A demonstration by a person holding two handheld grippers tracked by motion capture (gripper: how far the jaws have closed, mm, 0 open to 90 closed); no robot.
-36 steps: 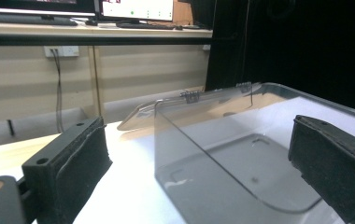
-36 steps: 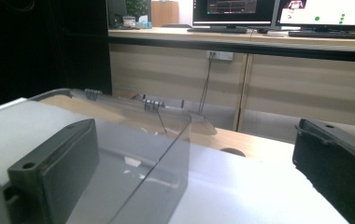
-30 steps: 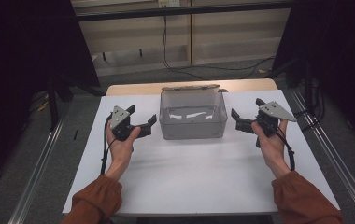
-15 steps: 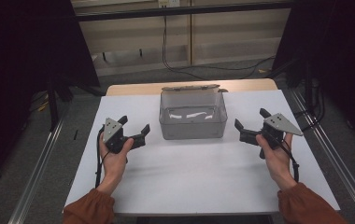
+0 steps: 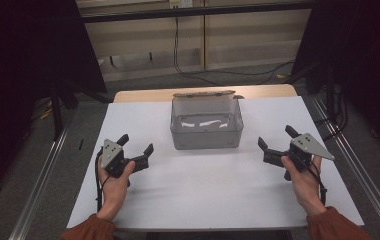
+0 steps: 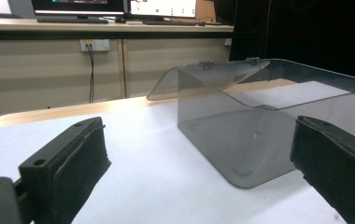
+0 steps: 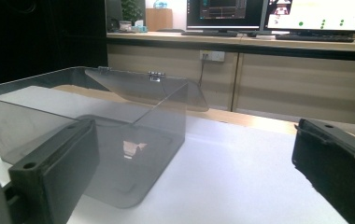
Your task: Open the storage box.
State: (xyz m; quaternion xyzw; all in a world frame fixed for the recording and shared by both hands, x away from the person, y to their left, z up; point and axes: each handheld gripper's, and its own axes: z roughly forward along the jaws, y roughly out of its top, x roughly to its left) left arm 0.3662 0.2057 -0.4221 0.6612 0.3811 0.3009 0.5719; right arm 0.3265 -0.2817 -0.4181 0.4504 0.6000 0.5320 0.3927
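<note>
Currently: white table (image 5: 208, 185) with a wooden strip along its far edge, grey floor around it, dark curtains left and right. Beige cabinets at the far wall, cable hanging down; monitors (image 7: 278, 14) on a counter show in the right gripper view.

Clear smoky plastic box (image 5: 206, 127) sits at table centre toward the far side. Left gripper (image 5: 134, 151) is near-left of it, right gripper (image 5: 277, 142) near-right, both well apart from the box, nothing touching. Both have jaws spread wide, nothing between them, each pointing inward toward the box.

Box: rectangular, translucent grey, rounded corners, hinged lid (image 5: 205, 93) swung open toward the far side. Inside looks empty, just reflections.
</note>
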